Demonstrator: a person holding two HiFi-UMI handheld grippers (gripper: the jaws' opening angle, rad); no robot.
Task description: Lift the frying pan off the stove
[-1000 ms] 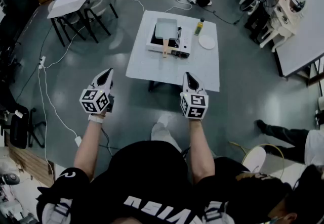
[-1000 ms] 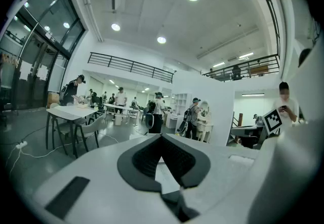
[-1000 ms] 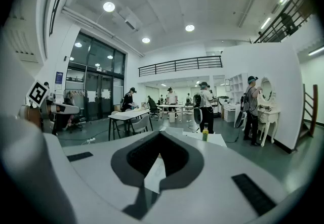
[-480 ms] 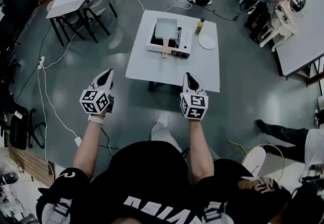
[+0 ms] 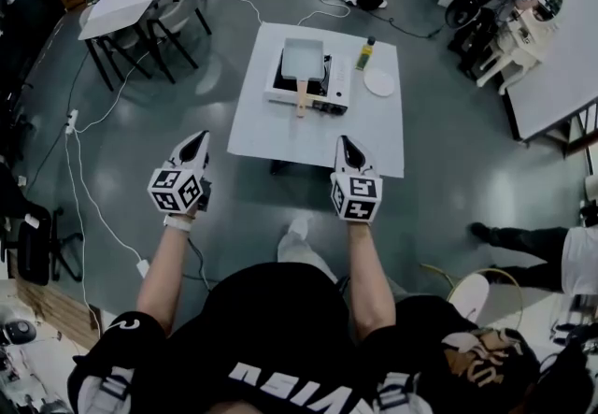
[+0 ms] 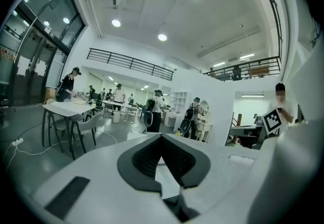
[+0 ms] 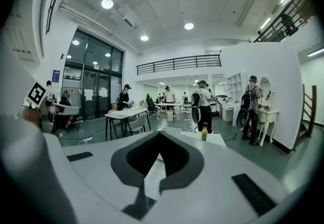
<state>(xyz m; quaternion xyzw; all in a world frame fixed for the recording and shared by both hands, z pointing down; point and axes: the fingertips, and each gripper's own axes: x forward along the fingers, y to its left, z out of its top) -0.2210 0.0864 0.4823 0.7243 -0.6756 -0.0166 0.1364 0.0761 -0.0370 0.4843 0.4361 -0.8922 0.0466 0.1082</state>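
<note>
Jaws of left gripper and right gripper sit together, empty, far from the frying pan.

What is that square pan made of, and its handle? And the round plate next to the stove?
Pan: probably metal with a dull coating; it looks flat grey with no shine.
Handle: likely wood, going by its pale tan colour.
Plate: plain white and smooth, maybe ceramic or plastic; it is too small here to tell which.
</note>
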